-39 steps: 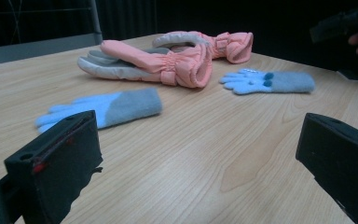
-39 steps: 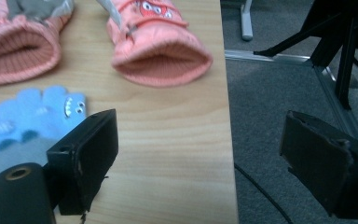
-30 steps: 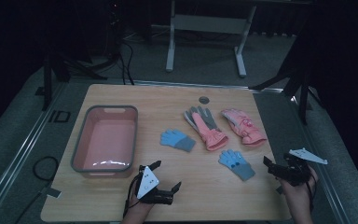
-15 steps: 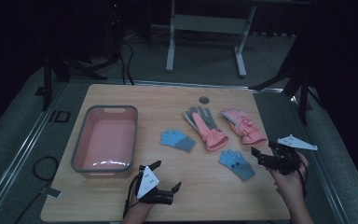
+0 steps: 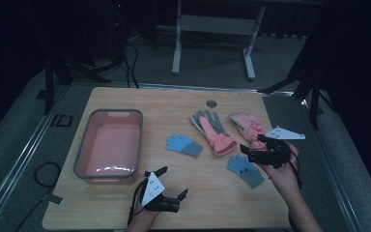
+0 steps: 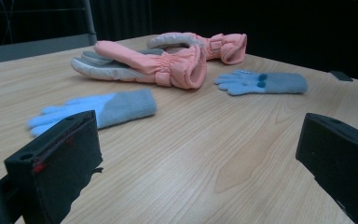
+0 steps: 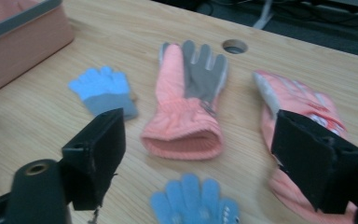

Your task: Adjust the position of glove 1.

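step: right gripper [image 5: 249, 152] reaches for pink glove [image 7: 186, 121] | jaws: wide, have just been narrowing slightly, empty; left gripper [image 5: 171, 182] wide, empty | glove: just ahead between jaws, blue glove [image 7: 193, 203] beneath | advice: straddle cuff, avoid blue glove.

Lower blue glove [image 7: 193, 201] cut off below.

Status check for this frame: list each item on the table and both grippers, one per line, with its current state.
Pink bin: upright, nothing visible inside.
Left blue glove: flat on the table, untouched.
Right blue glove: flat, just below the right gripper, not held.
Pink glove with grey palm: lying flat, cuff gaping open.
Second pink glove: lying on the table, partly behind the right gripper.
Left gripper: open, holding nothing.
Right gripper: open, jaws have just been closing slightly, nothing between them.
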`<action>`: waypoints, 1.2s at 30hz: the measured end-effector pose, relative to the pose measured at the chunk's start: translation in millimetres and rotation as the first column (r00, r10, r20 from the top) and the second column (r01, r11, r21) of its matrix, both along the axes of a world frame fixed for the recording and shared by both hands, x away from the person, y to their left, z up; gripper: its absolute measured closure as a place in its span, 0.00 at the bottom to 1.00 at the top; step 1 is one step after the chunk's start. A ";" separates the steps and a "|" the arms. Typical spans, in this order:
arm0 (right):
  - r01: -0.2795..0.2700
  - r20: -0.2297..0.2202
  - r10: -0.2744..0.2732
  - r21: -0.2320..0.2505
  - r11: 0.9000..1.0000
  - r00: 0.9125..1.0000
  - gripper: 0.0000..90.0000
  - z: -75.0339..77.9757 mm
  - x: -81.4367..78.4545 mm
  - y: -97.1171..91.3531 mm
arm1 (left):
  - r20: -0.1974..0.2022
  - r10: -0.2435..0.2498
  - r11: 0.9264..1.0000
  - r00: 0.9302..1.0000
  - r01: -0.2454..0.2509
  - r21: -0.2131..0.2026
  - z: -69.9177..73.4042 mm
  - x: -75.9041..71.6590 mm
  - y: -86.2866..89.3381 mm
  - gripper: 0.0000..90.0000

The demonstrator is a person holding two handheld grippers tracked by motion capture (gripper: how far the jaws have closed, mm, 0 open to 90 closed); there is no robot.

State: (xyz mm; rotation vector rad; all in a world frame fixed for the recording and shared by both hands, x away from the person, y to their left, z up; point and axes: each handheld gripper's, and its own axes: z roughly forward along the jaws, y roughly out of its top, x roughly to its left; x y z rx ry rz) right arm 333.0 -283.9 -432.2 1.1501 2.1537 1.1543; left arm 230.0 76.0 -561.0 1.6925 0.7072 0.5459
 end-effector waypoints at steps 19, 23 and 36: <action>-0.183 -0.050 0.181 -0.034 0.983 0.982 0.36 -14.1 43.6 55.5 | 0.003 -0.016 1.000 1.000 0.016 0.004 0.0 -0.5 -0.8 0.00; -0.225 -0.060 0.222 -0.037 0.974 0.973 0.38 -17.7 48.3 65.1 | 0.002 -0.017 1.000 1.000 0.017 0.003 0.0 -0.3 -0.7 0.00; -0.345 -0.115 0.335 -0.078 0.936 0.935 0.62 -41.6 71.3 113.5 | -0.001 -0.019 1.000 1.000 0.019 0.000 0.0 0.0 -0.6 0.00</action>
